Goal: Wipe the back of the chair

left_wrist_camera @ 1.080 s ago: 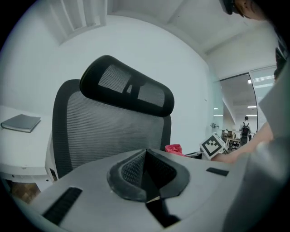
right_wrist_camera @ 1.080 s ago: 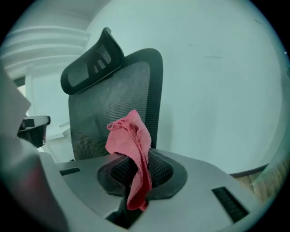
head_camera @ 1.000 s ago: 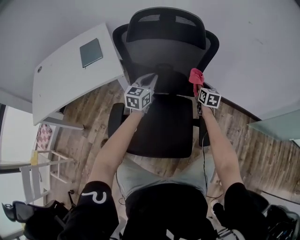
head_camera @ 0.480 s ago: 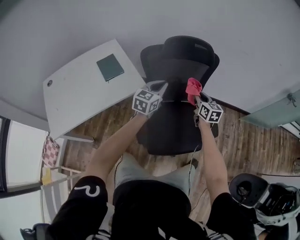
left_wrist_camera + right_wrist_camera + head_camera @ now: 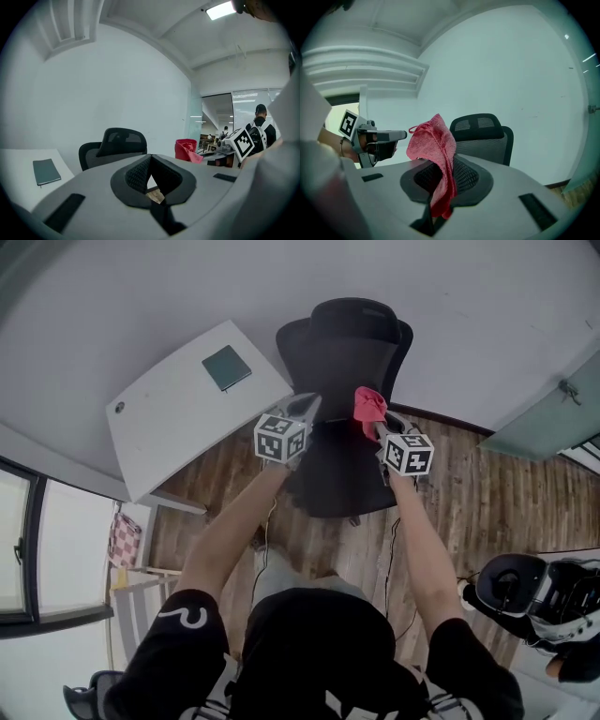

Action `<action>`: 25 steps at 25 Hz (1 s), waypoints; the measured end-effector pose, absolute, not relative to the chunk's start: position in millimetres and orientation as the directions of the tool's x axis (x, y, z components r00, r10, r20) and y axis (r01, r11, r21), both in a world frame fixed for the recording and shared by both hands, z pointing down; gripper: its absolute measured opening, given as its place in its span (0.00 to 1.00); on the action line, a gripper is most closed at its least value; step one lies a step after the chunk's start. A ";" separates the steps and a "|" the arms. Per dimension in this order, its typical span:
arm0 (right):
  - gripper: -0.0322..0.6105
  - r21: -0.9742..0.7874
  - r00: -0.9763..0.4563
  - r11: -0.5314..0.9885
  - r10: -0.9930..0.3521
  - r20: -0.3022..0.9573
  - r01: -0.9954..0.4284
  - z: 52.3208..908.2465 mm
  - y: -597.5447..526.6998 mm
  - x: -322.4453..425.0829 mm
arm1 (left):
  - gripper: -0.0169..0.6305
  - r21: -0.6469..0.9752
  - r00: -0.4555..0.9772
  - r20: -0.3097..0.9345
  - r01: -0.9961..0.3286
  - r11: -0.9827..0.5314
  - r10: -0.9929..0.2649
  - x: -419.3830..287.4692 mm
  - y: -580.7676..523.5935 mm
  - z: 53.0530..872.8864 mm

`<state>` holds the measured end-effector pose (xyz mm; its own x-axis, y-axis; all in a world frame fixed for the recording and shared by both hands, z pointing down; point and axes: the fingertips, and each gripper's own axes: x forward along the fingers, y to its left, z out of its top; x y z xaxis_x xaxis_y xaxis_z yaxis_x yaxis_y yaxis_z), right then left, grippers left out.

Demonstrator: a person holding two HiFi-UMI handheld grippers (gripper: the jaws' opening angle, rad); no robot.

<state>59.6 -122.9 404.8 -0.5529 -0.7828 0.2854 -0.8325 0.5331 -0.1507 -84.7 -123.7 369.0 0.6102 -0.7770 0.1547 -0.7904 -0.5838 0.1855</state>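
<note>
I'm in an office. Ahead of me a black chair [image 5: 347, 343] with a mesh back and a headrest stands against a plain white wall [image 5: 487, 315]. Just beside it, to my left, a white desk [image 5: 169, 432] carries a dark notebook [image 5: 227, 367] near its wall-side edge. The floor [image 5: 487, 493] is wood plank. To my right there is a greenish glass door [image 5: 548, 423]. My left gripper view shows a glass partition [image 5: 193, 124] and, past it, a bigger room with strip ceiling lights [image 5: 243, 96] and people [image 5: 259, 123] standing about.
</note>
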 end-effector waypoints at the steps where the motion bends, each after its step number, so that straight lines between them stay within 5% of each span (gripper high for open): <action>1: 0.16 -0.152 -0.555 0.535 -0.781 0.287 -0.831 401.3 -110.9 61.0 | 0.06 0.188 0.606 0.149 -0.793 -0.579 -0.782 -83.4 -111.4 366.5; 25: 0.16 -0.124 -0.556 0.543 -0.802 0.217 -0.831 349.9 32.7 54.7 | 0.06 0.141 0.596 0.149 -0.803 -0.579 -0.789 -87.6 37.2 362.9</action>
